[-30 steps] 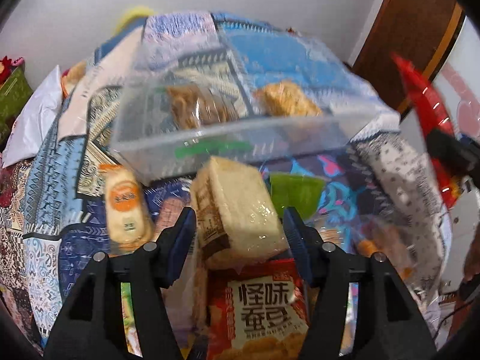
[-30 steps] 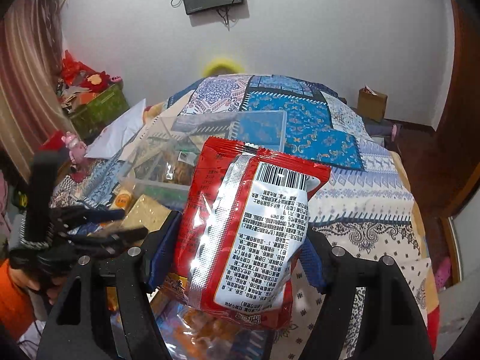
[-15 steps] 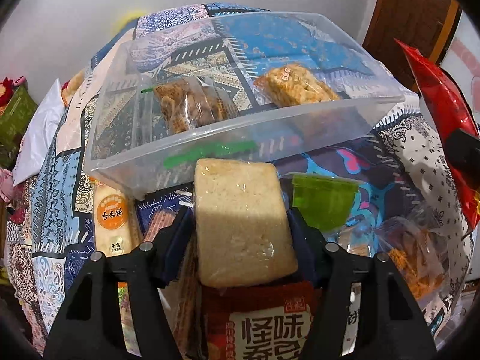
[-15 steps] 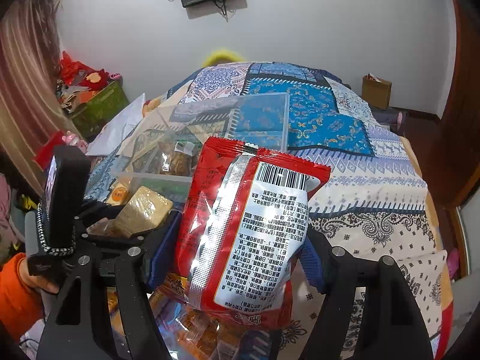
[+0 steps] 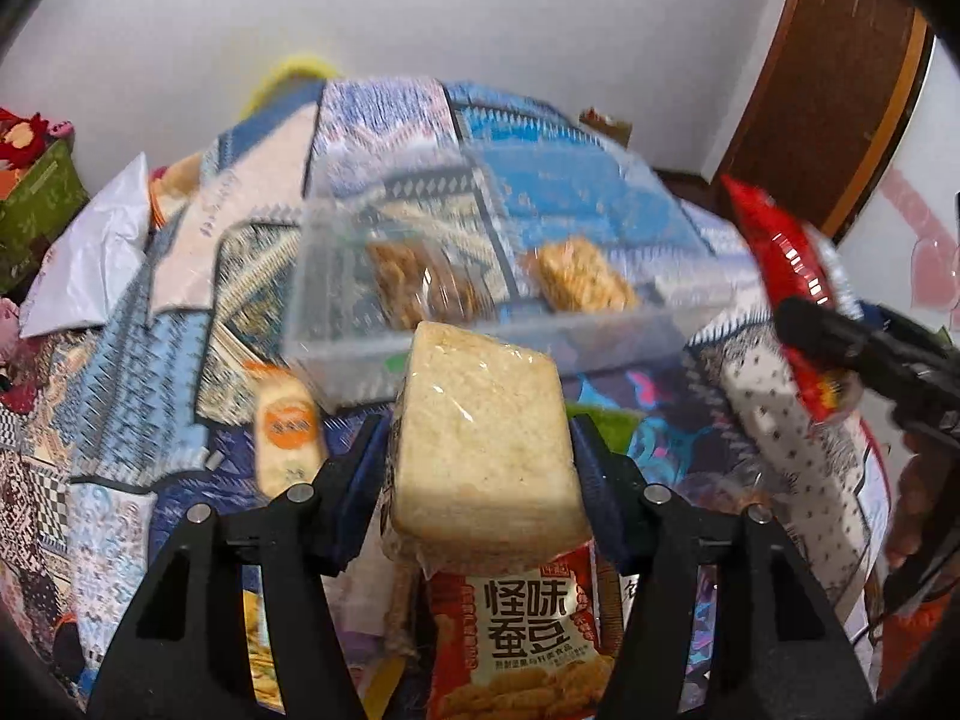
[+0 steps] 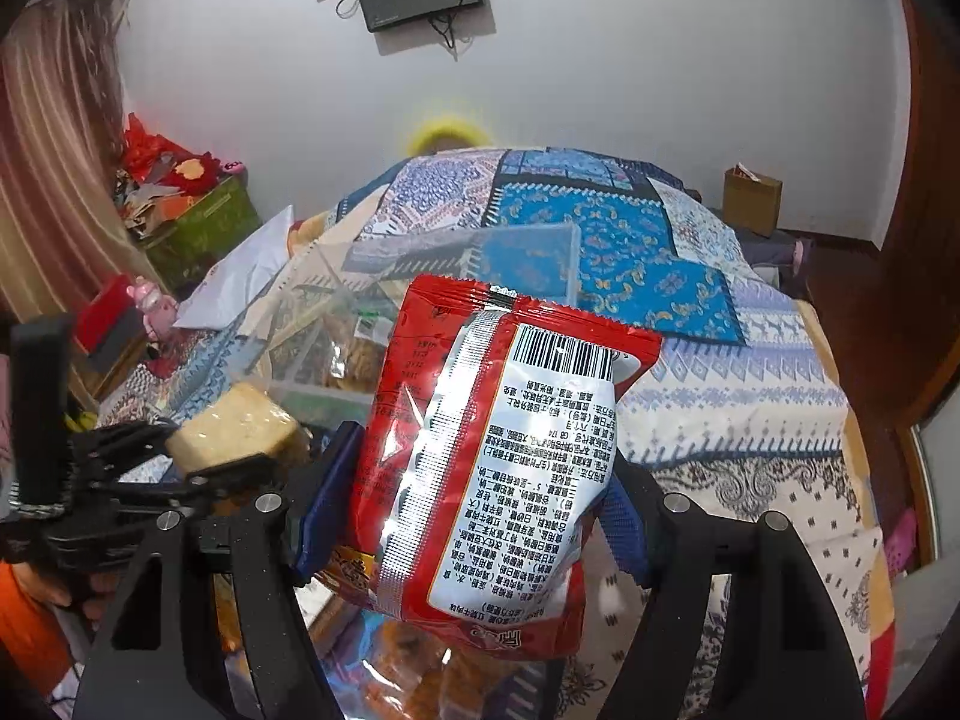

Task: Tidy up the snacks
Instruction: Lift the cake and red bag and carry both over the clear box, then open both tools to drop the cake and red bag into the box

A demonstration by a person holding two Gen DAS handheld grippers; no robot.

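**Both grippers loaded above the snack pile**

We hold 2 hand-held grippers over a patchwork bedspread point(image 6: 690, 276). The left gripper point(image 5: 480, 456) pinches a pale rice-cracker block point(image 5: 480, 438) in clear wrap — both blue pads press against its sides, and the block stands lifted off the pile, in front of the near wall of the clear plastic bin point(image 5: 480, 252). The right gripper point(image 6: 480, 480) clamps a red snack bag point(image 6: 498, 450), its back panel with barcode and printed text facing the camera.

The bin rests on the bedspread and contains 2 wrapped snacks point(image 5: 414, 288): a browner pack on its left side and a golden cracker pack on its right. Its outline is motion-blurred in the left wrist view.

Loose items remain outside the bin:
- a small packet with an orange round label point(image 5: 288, 432), just left of the left gripper;
- a red-and-cream bean-snack bag point(image 5: 516, 636), directly beneath the held block;
- a green item, mostly hidden behind the block.
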